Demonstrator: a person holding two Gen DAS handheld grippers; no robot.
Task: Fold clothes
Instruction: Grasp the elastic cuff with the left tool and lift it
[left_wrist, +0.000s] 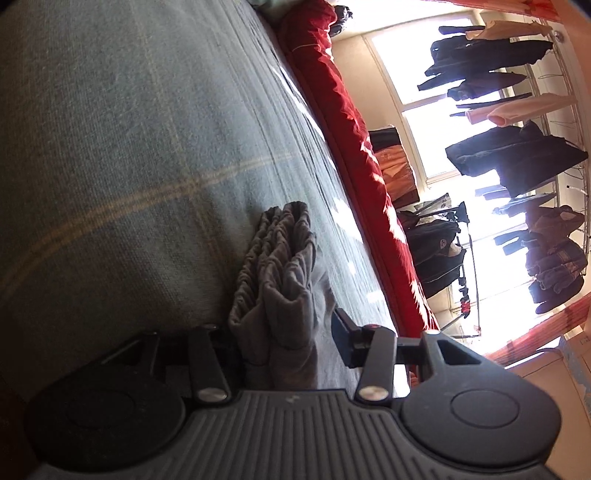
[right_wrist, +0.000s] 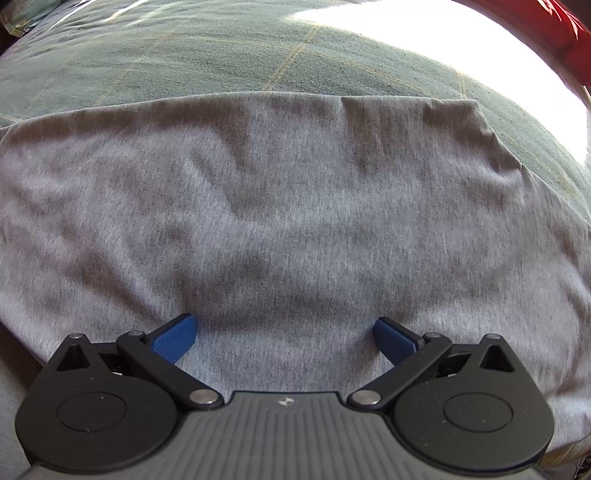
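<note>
Grey knit fabric of a garment (right_wrist: 280, 221) is seen spread flat across a green bed cover (right_wrist: 258, 59) with thin yellow check lines in the right wrist view. It fills the space ahead of the jaws and to both sides of them, and its far hem is laid straight, with a corner ahead and to the right. Soft wrinkles are visible over its surface.

The right gripper (right_wrist: 284, 334) is held low over this fabric with its jaws spread wide. The 2 blue pads (right_wrist: 173, 338) are set well apart and nothing is clamped between them; whether they touch the cloth cannot be told.

In the left wrist view, a bunched, gathered edge of the same grey fabric (left_wrist: 280, 280) is seen rising in ridged folds between the jaws of the left gripper (left_wrist: 288, 332). Its jaws are partly open: the right blue pad (left_wrist: 341, 339) is clearly apart from the cloth, while the left finger is hidden behind the bundle. A firm hold on the cloth cannot be confirmed.

Beyond the bundle, the bed cover is seen running on ahead of the jaws. A red quilt (left_wrist: 332, 110) is laid along its edge to the right. Farther right, dark and pale clothes are hung on a rack (left_wrist: 517, 155) against bright windows, and orange-red curtains (left_wrist: 546, 325) are seen beside them.
</note>
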